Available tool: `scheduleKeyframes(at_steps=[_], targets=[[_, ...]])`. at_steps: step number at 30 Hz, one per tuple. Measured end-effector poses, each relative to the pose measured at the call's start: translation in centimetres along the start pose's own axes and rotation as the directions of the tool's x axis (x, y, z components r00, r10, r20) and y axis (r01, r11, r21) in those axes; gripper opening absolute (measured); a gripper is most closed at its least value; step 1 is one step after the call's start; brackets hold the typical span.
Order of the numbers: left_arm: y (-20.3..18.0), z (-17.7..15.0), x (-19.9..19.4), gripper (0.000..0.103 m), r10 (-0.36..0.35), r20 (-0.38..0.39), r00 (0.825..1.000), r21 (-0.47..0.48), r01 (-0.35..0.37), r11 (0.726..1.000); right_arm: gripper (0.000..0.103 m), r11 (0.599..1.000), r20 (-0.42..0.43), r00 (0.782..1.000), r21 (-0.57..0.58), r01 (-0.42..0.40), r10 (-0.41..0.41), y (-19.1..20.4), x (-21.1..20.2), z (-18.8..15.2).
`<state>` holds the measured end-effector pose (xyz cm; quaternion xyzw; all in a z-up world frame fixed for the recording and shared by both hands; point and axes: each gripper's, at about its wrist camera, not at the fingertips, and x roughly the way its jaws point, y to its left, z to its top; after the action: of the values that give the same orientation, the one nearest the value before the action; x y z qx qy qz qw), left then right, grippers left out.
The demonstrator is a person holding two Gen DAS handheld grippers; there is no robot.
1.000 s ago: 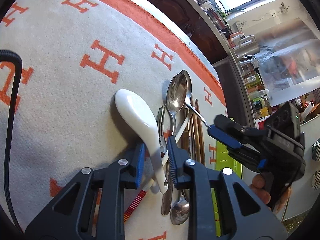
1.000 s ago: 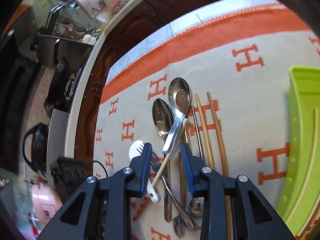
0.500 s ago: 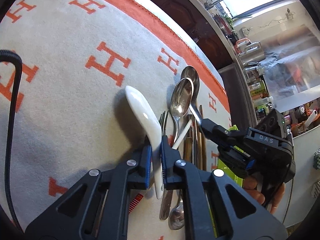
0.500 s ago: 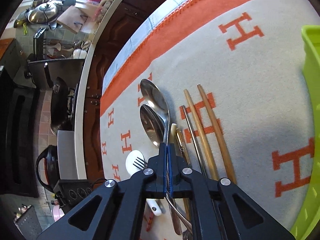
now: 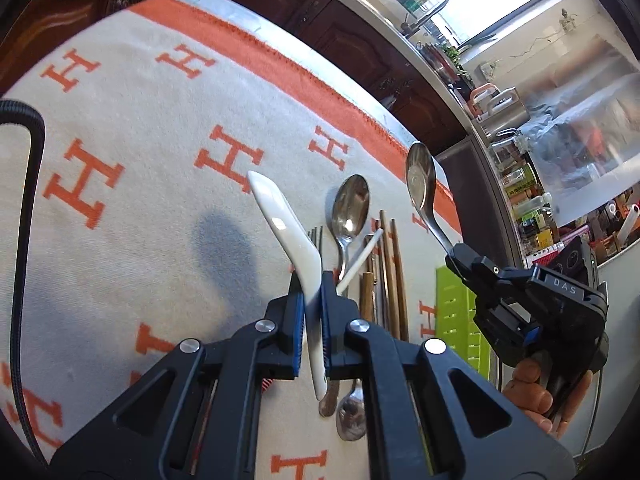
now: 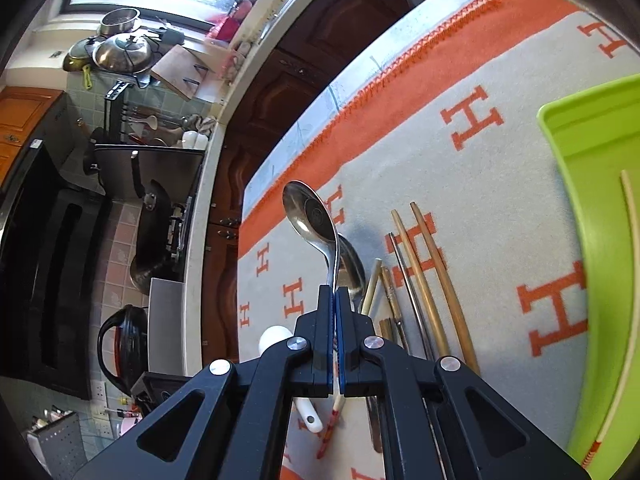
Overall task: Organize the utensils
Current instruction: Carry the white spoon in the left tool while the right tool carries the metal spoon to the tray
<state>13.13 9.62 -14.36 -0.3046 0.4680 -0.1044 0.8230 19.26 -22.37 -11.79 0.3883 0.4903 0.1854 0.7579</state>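
Note:
My left gripper (image 5: pixel 311 280) is shut on the handle of a white ceramic spoon (image 5: pixel 280 220) and holds it above the cloth, bowl pointing away. My right gripper (image 6: pixel 335 294) is shut on the handle of a large steel spoon (image 6: pixel 310 216), also lifted; it shows in the left wrist view (image 5: pixel 418 180) too. On the cloth lie another steel spoon (image 5: pixel 350 210), a fork (image 5: pixel 316 234), wooden chopsticks (image 6: pixel 434 276), a white chopstick (image 5: pixel 360 258) and other utensils. A lime green tray (image 6: pixel 592 200) sits at the right.
The table has a cream cloth with orange H marks and an orange border (image 5: pixel 240 52). A black cable (image 5: pixel 24 200) runs along the left. A small spoon (image 5: pixel 352 416) lies near my left gripper. One pale chopstick (image 6: pixel 632 240) lies in the tray.
Both grippers closed on their spoons and lifted them off the pile. The white spoon and the large steel spoon now hang above the cloth.

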Motion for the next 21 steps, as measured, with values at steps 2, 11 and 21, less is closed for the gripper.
scheduleKeyframes(at_steps=[2, 11, 21], targets=[[-1.0, -0.3, -1.2, 0.005, 0.003, 0.009, 1.000, 0.024, -0.003, 1.000, 0.001, 1.000, 0.007, 1.000, -0.009, -0.010, 0.010, -0.2, -1.5, -0.6], [-8.3, -4.0, -4.4, 0.005, -0.039, -0.022, 0.999, 0.179, 0.042, 0.983, 0.001, 0.998, 0.062, 0.997, 0.020, -0.054, 0.053, -4.3, -10.6, -4.9], [-18.5, -10.1, -3.6, 0.005, -0.066, -0.155, 0.986, 0.356, 0.119, 0.927, 0.001, 0.994, 0.204, 0.977, 0.071, -0.084, 0.068, -10.3, -21.3, -6.9]])
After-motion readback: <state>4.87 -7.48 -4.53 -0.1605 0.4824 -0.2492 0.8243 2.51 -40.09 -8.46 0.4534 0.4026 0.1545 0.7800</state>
